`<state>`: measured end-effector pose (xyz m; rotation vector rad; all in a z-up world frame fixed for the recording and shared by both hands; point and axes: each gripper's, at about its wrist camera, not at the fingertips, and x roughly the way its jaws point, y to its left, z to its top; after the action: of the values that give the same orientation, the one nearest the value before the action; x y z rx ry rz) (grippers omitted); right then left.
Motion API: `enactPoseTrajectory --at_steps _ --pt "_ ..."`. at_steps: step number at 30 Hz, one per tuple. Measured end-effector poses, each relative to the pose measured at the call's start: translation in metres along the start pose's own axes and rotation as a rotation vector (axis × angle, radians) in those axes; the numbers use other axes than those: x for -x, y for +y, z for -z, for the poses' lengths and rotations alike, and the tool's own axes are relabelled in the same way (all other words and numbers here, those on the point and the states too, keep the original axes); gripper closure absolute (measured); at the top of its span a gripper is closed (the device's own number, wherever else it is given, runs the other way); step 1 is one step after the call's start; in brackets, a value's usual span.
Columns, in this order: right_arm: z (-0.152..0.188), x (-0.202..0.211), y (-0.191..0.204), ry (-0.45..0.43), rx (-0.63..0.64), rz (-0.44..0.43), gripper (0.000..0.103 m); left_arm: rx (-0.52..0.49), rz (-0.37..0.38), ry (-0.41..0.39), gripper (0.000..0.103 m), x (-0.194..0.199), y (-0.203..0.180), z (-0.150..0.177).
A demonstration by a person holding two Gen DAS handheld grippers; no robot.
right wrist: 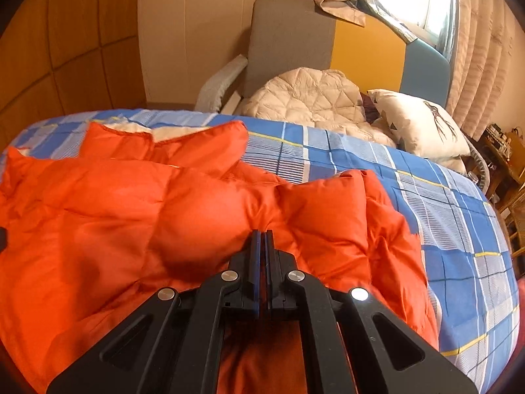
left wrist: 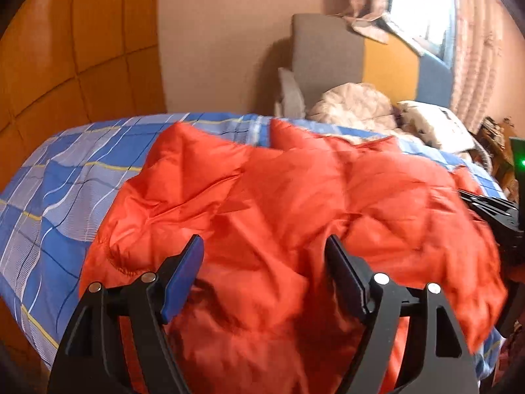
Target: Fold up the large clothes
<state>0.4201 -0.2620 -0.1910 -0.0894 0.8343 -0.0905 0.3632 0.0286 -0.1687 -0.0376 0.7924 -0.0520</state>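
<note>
Puffy orange quilted down jacket (right wrist: pixel 183 216) lies spread on the bed's blue plaid sheet (right wrist: pixel 459 229), flat so it can be folded. Right tongs (right wrist: pixel 262 239) are pinched together on a jacket fold near its right edge, probably to lift that side over. Left tongs (left wrist: pixel 262 256) hang apart above the fabric, gripping nothing (likely lining up a second grab). No readable labels or writing anywhere.
</note>
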Motion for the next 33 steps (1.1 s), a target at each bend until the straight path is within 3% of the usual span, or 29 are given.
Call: enactPoseTrajectory --at_steps 7,13,19,26,33 --pt "0.001 -0.031 -0.007 0.023 -0.046 -0.003 0.102 0.014 -0.010 0.032 0.017 -0.031 0.007 -0.001" --pt "0.003 -0.031 -0.005 0.028 -0.038 0.002 0.102 0.037 -0.004 0.036 0.017 -0.024 0.011 0.000" --pt "0.010 -0.002 -0.005 -0.022 -0.042 -0.010 0.102 0.100 0.005 -0.012 0.019 0.006 0.031 0.015" --pt "0.025 0.037 -0.007 -0.046 -0.075 -0.045 0.102 0.155 -0.065 -0.064 0.019 0.038 0.055 0.041" --pt "0.043 0.071 -0.002 -0.074 -0.102 -0.117 0.102 0.222 -0.105 -0.055 0.019 0.054 0.081 0.064"
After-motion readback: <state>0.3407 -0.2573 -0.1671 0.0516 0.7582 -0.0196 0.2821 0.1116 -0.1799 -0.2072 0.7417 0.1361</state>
